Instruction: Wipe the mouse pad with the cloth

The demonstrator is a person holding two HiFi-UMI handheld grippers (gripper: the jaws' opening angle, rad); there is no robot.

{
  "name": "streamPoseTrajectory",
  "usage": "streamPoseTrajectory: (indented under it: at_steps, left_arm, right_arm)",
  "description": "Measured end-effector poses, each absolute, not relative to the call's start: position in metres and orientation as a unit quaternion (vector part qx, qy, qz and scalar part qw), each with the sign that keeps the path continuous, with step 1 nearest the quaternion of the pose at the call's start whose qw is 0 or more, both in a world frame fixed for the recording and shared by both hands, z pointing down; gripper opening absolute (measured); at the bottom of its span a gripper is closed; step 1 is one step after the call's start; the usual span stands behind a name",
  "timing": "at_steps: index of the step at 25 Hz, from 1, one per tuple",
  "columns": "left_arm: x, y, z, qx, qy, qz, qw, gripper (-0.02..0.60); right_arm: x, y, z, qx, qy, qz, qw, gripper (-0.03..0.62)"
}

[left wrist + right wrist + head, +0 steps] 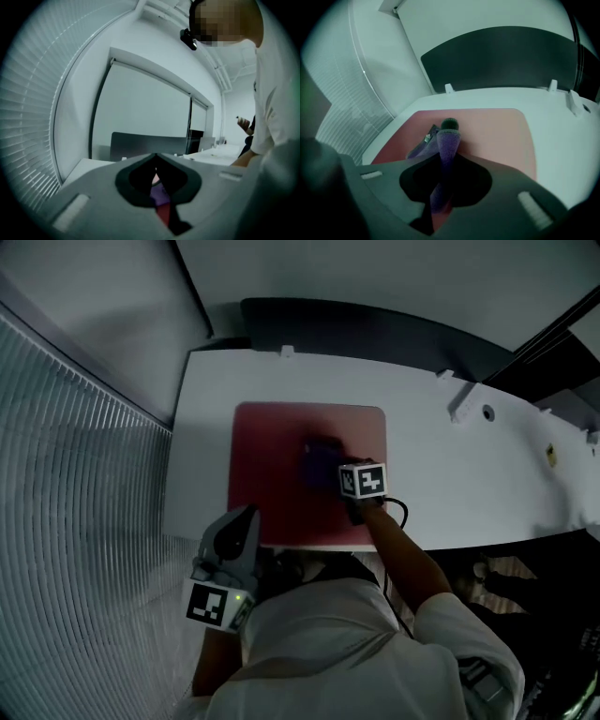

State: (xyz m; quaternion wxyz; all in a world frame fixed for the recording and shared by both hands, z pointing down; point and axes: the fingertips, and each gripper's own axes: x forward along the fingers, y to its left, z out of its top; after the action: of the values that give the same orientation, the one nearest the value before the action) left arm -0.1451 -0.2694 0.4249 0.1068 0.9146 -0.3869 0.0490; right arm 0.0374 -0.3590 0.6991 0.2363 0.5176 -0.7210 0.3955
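Jaws of the right gripper (450, 127) pinch the cloth (445, 146) on the pad (497, 133), while the left gripper (156, 158) is closed on nothing, so the loose pad may slide when rubbed.

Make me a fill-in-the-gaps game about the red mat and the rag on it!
1. The gripper shut on the cloth is the person's ____ one.
2. The cloth's colour is ____.
3. The mouse pad lies on a ____ table.
4. The left gripper, jaws together, holds ____.

Missing words: right; purple; white; nothing.
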Motion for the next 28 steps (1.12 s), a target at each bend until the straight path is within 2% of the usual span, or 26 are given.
streamPoseTrajectory:
  at_steps: [10, 17, 22, 28]
  left_arm:
    - [-0.047, -0.258, 0.412, 0.940, -0.324, 0.048, 0.097, 0.002]
    - [-0.024, -0.254, 0.408, 0.938, -0.330, 0.050, 0.097, 0.002]
    - [-0.048, -0.256, 0.408, 0.926, -0.360, 0.052, 0.102, 0.002]
    - [-0.109, -0.261, 0.411, 0.905, -0.411, 0.046, 0.096, 0.002]
  right_arm:
    - [0.196, -0.299, 0.697, 0.599, -0.648, 0.414, 0.223, 0.049]
    - [0.249, -0.288, 0.673, 0.627, -0.643, 0.372, 0.235, 0.049]
    - [0.211, -0.293, 0.612, 0.612, -0.687, 0.351, 0.176, 0.049]
    - [0.076, -0.320, 0.570, 0.507, -0.779, 0.343, 0.131, 0.049]
